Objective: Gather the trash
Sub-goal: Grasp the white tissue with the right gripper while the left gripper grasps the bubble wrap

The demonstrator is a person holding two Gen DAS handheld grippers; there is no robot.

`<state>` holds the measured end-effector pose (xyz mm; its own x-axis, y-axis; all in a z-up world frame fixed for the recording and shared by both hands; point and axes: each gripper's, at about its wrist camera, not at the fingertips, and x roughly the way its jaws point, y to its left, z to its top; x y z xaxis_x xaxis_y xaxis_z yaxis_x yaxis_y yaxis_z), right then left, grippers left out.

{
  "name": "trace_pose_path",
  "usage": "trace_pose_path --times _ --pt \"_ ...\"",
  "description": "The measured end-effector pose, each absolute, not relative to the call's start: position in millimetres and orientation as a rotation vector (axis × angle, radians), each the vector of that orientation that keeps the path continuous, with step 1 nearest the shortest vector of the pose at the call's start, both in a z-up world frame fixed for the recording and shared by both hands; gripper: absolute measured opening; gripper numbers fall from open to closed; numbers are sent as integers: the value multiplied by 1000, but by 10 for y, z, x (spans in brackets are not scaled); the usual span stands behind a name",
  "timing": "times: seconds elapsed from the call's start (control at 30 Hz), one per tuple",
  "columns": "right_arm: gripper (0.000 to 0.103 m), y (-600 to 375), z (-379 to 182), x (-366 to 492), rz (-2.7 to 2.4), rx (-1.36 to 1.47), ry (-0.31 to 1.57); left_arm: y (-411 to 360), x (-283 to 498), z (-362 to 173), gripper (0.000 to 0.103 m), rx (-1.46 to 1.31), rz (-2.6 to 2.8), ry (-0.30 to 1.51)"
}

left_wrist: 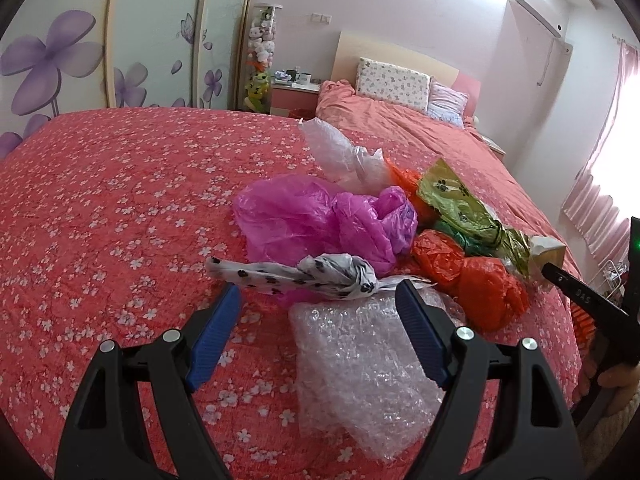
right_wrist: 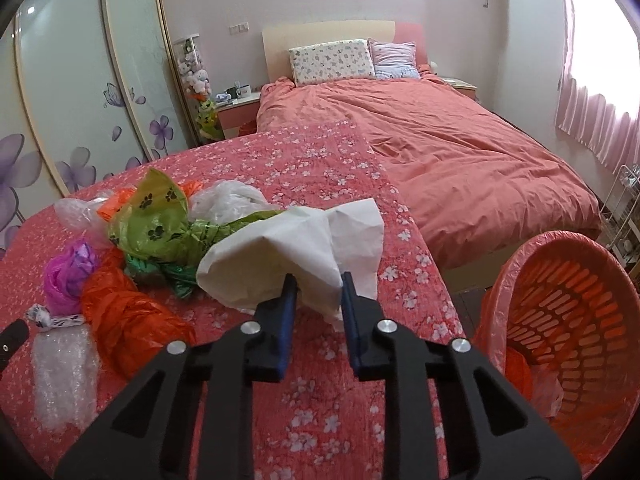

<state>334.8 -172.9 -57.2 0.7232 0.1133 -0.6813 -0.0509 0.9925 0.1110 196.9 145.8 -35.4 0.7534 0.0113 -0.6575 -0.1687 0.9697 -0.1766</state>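
A pile of trash lies on a red flowered cloth (left_wrist: 100, 220): a magenta bag (left_wrist: 316, 220), a white paw-print bag (left_wrist: 304, 276), bubble wrap (left_wrist: 360, 376), orange bags (left_wrist: 472, 276), a green paw-print bag (left_wrist: 460, 204) and clear plastic (left_wrist: 340, 152). My left gripper (left_wrist: 320, 296) is open, its blue fingers either side of the paw-print bag and bubble wrap. My right gripper (right_wrist: 318, 284) is shut on a crumpled white paper (right_wrist: 296, 256), held above the cloth just right of the pile. An orange basket (right_wrist: 568, 312) with a pink liner sits to the right, holding some trash.
A bed with a salmon duvet (right_wrist: 460, 152) and pillows lies beyond the cloth. Wardrobe doors with purple flowers (left_wrist: 60, 52) stand on the left. A nightstand with mugs (right_wrist: 240, 100) is by the headboard. Pink curtains (right_wrist: 592, 120) and a wire rack (right_wrist: 628, 208) are at right.
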Motion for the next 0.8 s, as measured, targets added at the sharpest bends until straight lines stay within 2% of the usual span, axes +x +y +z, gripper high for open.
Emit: trace_pose_path --times 0.17,0.8 --pt "14 -1756 -553 3287 96 102 753 1429 1931 -360 79 -228 91 716" --pt "14 -1758 -368 2955 109 109 718 964 1960 -498 79 -127 28 776"
